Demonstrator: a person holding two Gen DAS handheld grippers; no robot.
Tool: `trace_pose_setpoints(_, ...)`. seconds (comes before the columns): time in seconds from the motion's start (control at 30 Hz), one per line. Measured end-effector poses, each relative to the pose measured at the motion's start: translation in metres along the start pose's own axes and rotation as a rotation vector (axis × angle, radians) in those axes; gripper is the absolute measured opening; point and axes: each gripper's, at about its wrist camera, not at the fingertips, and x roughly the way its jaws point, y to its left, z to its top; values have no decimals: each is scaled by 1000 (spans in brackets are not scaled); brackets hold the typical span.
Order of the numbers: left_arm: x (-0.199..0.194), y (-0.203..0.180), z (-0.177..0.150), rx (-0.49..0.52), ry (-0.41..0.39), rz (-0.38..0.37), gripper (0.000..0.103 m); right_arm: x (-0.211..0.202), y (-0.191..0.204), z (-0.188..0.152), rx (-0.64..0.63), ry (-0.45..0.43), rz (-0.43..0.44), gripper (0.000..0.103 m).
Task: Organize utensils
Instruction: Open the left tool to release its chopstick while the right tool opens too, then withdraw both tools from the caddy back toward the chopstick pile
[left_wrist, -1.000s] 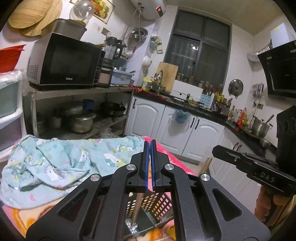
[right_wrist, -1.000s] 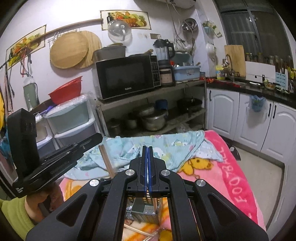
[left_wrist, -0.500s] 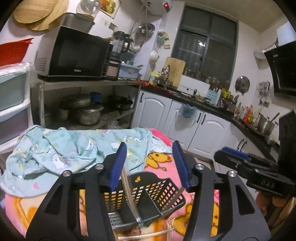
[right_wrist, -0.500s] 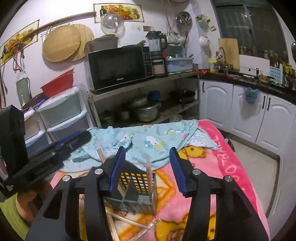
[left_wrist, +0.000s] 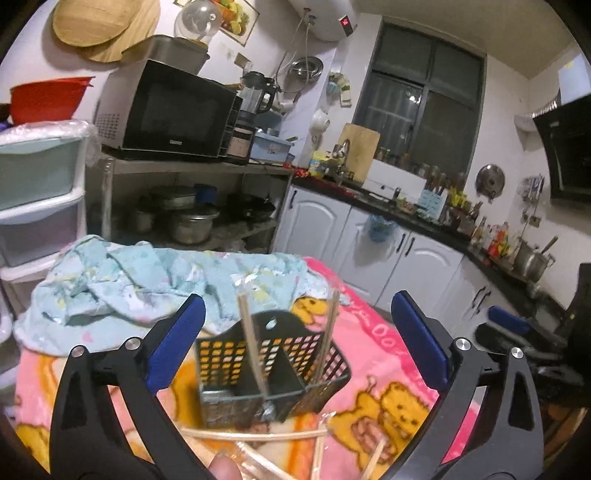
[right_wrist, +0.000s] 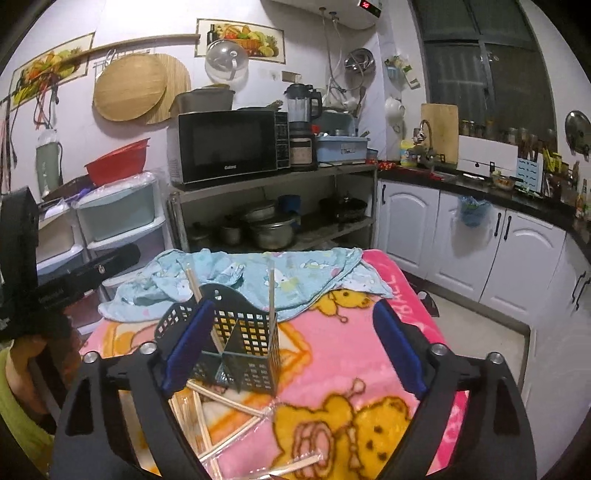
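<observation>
A black perforated utensil basket (left_wrist: 273, 365) (right_wrist: 236, 343) with inner dividers stands on the pink blanket. Two plastic-wrapped wooden chopsticks (left_wrist: 251, 343) (right_wrist: 271, 306) stand upright in it, in different compartments. More wrapped chopsticks (left_wrist: 258, 437) (right_wrist: 221, 398) lie loose and crossed on the blanket in front of the basket. My left gripper (left_wrist: 295, 301) hovers just short of the basket, its jaws opening wide, and the blue pads touch nothing. My right gripper (right_wrist: 294, 306) does the same from the other side, its jaws also opening with nothing gripped.
A crumpled light blue cloth (left_wrist: 129, 288) (right_wrist: 258, 277) covers the far end of the pink blanket (right_wrist: 351, 350). Behind stand a metal shelf with a microwave (right_wrist: 225, 146) and pots, and plastic drawers (left_wrist: 37, 206). White cabinets (right_wrist: 461, 240) line the right. A person's fingertip (left_wrist: 221, 469) shows at the bottom.
Both grippers were shut above the basket, each with a stick under its jaws. Their jaws have spread wide and both have drawn back, leaving the chopsticks standing in the basket.
</observation>
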Motion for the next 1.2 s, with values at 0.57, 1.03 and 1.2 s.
trace_pose_setpoints(0.57,-7,3,-45,8,117,28,93,-17,-7,-27,11,27,-20,93)
trace_pose_setpoints(1.03,-22,7,-70,-10,161,23,93,-16,7,-60,-25,118,19,93)
trace_pose_setpoints(1.2,-25,14,-81,-22,189,44,93,-13,5,-73,-21,163,19,93)
